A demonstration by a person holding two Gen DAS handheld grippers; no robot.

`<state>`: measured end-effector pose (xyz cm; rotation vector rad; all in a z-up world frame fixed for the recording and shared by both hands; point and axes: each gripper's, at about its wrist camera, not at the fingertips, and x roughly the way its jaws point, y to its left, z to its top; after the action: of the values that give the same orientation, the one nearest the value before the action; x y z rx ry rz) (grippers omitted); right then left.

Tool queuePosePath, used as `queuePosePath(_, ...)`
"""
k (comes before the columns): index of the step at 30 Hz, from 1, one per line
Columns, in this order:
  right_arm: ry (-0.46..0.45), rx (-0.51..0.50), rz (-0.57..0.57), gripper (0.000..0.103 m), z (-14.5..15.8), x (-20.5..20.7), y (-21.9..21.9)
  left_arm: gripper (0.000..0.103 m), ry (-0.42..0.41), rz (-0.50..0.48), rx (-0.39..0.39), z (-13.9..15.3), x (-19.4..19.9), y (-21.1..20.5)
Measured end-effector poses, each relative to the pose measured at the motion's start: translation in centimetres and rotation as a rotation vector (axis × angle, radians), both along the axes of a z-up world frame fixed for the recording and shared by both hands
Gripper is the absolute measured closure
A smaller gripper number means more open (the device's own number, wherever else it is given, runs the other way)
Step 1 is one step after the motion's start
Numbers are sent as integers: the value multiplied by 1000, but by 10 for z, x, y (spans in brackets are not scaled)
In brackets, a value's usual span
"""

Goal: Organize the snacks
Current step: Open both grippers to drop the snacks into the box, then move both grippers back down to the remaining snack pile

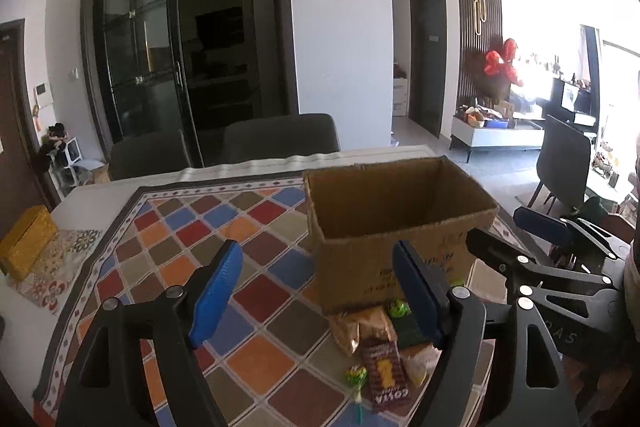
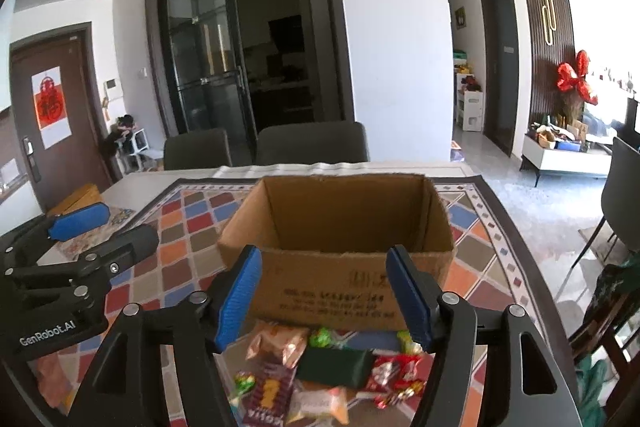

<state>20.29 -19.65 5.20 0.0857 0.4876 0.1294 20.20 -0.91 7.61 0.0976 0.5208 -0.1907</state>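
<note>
The box (image 2: 340,251) is plain brown cardboard with dark print on its near side; the cloth (image 1: 224,227) bears diamonds of red, orange, blue, brown and olive inside a dark border; both grippers, left (image 1: 320,291) and right (image 2: 326,295), are black with blue pads (image 2: 238,299); one bar (image 1: 386,373) is maroon and yellow; a packet (image 2: 338,367) is dark green; sweets (image 2: 320,338) are bright green.

My left gripper (image 1: 316,291) has a matte black frame with triangular cut-outs in each arm, round silver pivot screws, and two fingers faced with ribbed blue pads (image 1: 216,293). My right gripper (image 2: 324,297) is of identical build: black linkage, silver screws, blue ribbed pads (image 2: 239,301). White lettering "GenRobot.AI" is printed on the left unit's housing as seen from the right wrist camera.
</note>
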Motion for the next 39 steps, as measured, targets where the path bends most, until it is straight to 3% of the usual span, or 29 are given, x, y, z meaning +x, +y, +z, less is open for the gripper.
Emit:
queuePosePath(14, 83, -4, 18, 31, -40, -34, 16, 24, 99, -6, -4, -52, -31, 16)
queuePosePath(24, 232, 19, 29, 31, -85, -35, 20, 24, 207, -48, 19, -95, -27, 14)
queuePosePath(39, 376, 40, 25, 31, -134, -17, 16, 29, 310, -147, 56, -142, -3, 1)
